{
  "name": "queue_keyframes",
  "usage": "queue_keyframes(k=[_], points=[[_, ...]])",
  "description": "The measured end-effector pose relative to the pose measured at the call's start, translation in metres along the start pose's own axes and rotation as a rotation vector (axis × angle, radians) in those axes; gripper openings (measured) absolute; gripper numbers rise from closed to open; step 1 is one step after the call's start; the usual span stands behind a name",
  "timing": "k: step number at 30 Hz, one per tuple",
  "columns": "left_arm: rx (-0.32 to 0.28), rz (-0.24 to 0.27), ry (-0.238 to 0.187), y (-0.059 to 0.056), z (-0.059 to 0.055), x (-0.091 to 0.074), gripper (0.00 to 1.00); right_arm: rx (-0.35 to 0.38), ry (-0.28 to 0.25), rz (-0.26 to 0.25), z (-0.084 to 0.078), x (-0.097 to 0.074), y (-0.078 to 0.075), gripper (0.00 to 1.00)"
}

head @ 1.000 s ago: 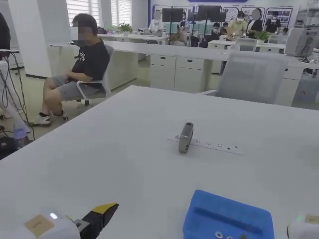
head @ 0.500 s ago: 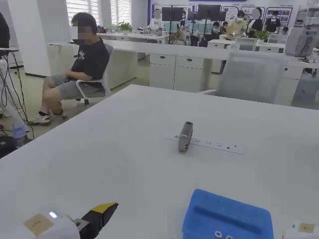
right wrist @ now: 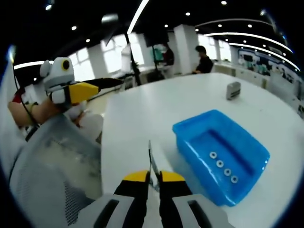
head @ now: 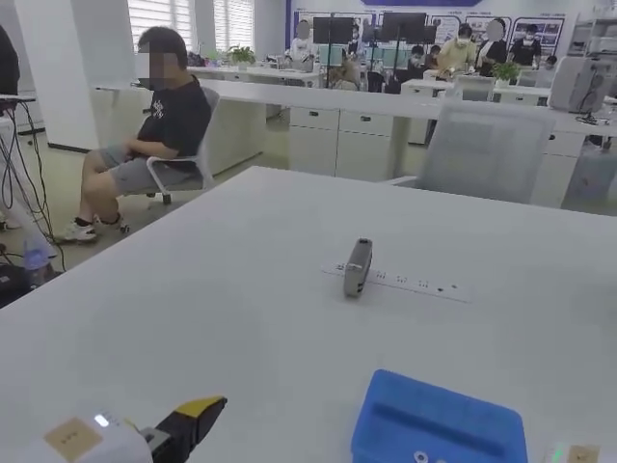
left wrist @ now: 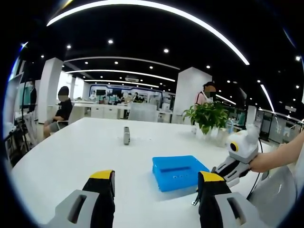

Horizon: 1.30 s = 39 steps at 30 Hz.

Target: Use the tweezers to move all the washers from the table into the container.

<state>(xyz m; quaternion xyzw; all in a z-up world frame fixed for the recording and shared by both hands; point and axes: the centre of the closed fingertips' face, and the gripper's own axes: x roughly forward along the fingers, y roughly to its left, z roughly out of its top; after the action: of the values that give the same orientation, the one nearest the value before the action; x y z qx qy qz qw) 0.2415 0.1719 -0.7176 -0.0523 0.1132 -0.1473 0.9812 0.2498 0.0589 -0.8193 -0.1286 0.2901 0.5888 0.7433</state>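
Observation:
A blue container (head: 439,429) sits at the near right of the white table (head: 241,289). In the right gripper view the container (right wrist: 221,159) holds several washers (right wrist: 223,167) in a row. My right gripper (right wrist: 153,178) is shut on the thin metal tweezers (right wrist: 152,164), which point up just left of the container, above the table's edge. My left gripper (left wrist: 156,190) stands open with nothing between its fingers and faces the container (left wrist: 179,172). The right gripper (left wrist: 232,164) hangs beside the container's right end. A yellow fingertip (head: 198,407) of the left gripper shows at the bottom left.
A small grey device (head: 359,266) lies on a white power strip (head: 415,283) mid-table. A potted plant (left wrist: 206,116) stands at the table's far side. A grey chair back (right wrist: 52,161) is close to the table's edge. A person (head: 154,135) sits at the left.
My right gripper has sunk almost out of the bottom right of the head view. The left gripper and the container have stayed in place.

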Motion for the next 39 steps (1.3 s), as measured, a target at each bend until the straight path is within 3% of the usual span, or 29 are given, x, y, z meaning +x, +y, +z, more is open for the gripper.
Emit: queue_keyframes(k=[11,15,17,19,20,22,27,39], points=[[0.002,0.0,0.004,0.0,-0.001,0.001,0.71,-0.232,0.037,0.01,0.0,0.007,0.018,0.04],[0.002,-0.001,0.004,0.0,-0.001,0.001,0.71,-0.264,0.035,0.001,0.0,0.007,0.02,0.04],[0.001,-0.001,0.003,0.0,-0.001,0.001,0.71,-0.218,0.015,-0.017,0.002,0.005,0.015,0.03],[0.001,-0.001,0.004,0.0,-0.001,0.001,0.71,-0.041,-0.021,0.011,0.003,0.004,0.014,0.03],[0.001,-0.001,0.003,0.0,-0.001,0.001,0.71,0.066,-0.069,0.017,0.007,0.003,0.01,0.03],[0.001,0.0,0.002,0.001,-0.001,0.0,0.71,0.18,-0.117,0.004,0.009,-0.001,-0.001,0.03],[0.0,0.0,0.002,0.001,-0.001,0.0,0.71,0.206,-0.12,-0.01,0.01,-0.011,-0.016,0.03],[-0.007,0.004,-0.001,0.003,-0.001,0.0,0.7,0.254,-0.237,0.002,0.054,-0.023,-0.034,0.03]])
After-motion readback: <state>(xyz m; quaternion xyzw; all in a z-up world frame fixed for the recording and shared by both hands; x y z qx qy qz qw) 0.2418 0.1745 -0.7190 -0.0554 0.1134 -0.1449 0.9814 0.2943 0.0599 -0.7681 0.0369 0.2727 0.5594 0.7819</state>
